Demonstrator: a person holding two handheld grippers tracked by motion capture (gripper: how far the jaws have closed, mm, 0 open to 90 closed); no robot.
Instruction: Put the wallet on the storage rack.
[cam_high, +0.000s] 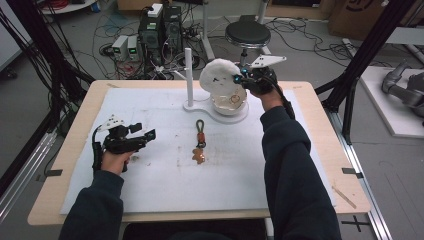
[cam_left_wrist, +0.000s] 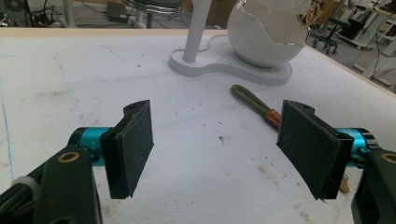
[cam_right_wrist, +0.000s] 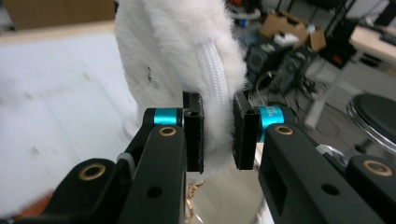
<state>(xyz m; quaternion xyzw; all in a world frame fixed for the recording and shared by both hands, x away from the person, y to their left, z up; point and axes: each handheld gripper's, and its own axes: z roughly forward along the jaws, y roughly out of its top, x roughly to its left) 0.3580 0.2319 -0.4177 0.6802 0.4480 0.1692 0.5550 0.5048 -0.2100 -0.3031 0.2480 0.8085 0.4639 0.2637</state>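
A white mat (cam_high: 165, 190) is spread across the wooden table (cam_high: 320, 150). At its far side, a white stand (cam_high: 197, 102) with 1 upright post is seen, an egg-shaped bowl (cam_high: 230, 102) seated on its base. Above the bowl, a white fluffy pouch (cam_high: 217, 75) is held up, pinched along its corded edge by the right gripper (cam_right_wrist: 218, 135). The left gripper (cam_left_wrist: 217, 149) is kept low over the mat, jaws spread wide. Between them, a keychain (cam_high: 200, 142) with a green loop is left lying flat.
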